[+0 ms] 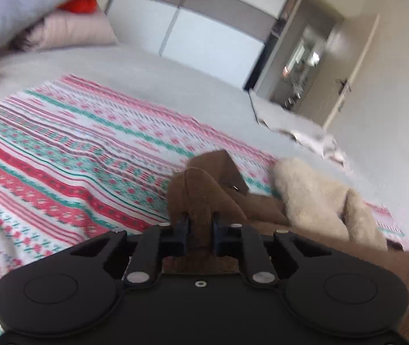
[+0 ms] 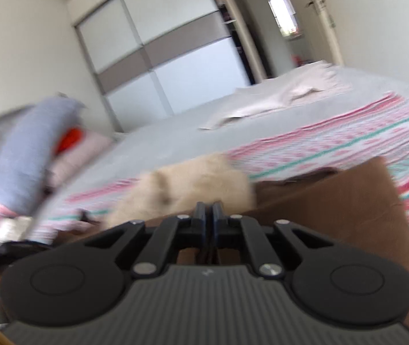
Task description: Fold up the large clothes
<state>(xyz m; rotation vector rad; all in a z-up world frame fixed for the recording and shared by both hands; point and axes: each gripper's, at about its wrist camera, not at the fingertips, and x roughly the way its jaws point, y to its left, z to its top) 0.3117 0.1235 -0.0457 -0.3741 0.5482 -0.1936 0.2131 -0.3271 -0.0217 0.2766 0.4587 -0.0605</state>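
A brown jacket (image 1: 204,184) with a cream fleece lining (image 1: 313,195) lies on a patterned bedspread (image 1: 75,149). My left gripper (image 1: 200,221) is shut on a raised fold of the brown cloth, which bulges up between its fingers. In the right wrist view the brown jacket (image 2: 334,201) spreads to the right and the fleece lining (image 2: 193,184) sits just ahead. My right gripper (image 2: 211,212) has its fingers pressed together at the jacket's near edge, with brown cloth showing between them lower down.
The striped bedspread (image 2: 334,146) covers a grey bed sheet (image 1: 161,77). Pillows (image 1: 69,31) and a blue cushion (image 1: 17,5) are piled at the head of the bed. A pale cloth (image 2: 285,97) lies at the far edge. A wardrobe (image 2: 161,51) stands behind.
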